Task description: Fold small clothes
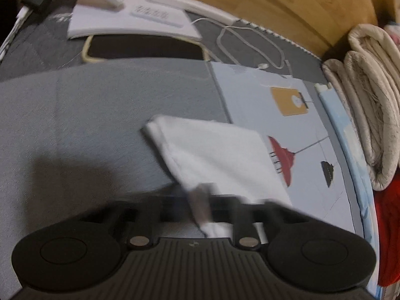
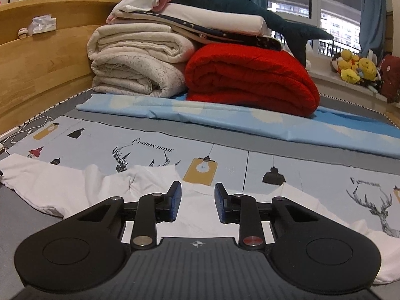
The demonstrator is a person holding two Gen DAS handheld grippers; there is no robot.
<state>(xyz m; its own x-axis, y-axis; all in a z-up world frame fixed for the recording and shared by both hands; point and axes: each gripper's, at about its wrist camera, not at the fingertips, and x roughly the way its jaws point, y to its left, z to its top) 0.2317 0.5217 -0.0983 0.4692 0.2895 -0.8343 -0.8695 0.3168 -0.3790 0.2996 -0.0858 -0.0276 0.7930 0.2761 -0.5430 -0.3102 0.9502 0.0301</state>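
White cloth is the thing to fold here: a white garment (image 2: 75, 187) lies spread over the printed bed sheet (image 2: 225, 155), and it reaches from the far left of the right wrist view to the lower right corner.

Going from left to right in the left wrist view: a grey blanket (image 1: 100, 115) covers the left part of the bed. Behind it lie a dark phone in a pale case (image 1: 145, 47) and a white booklet (image 1: 130, 22). The left gripper (image 1: 200, 200) has its jaws clenched on a folded part of the white garment (image 1: 217, 157), which goes up and away from the fingers. At the right edge stand rolled cream quilts (image 1: 372, 100).

In the right wrist view, the right gripper (image 2: 197, 200) hangs just above the garment with its blue pads (image 2: 176, 200) apart. Whether they touch the cloth I cannot tell. Behind lie cream quilts (image 2: 135, 60), then a red quilt (image 2: 250, 75). No box or basket with contents can be made out.
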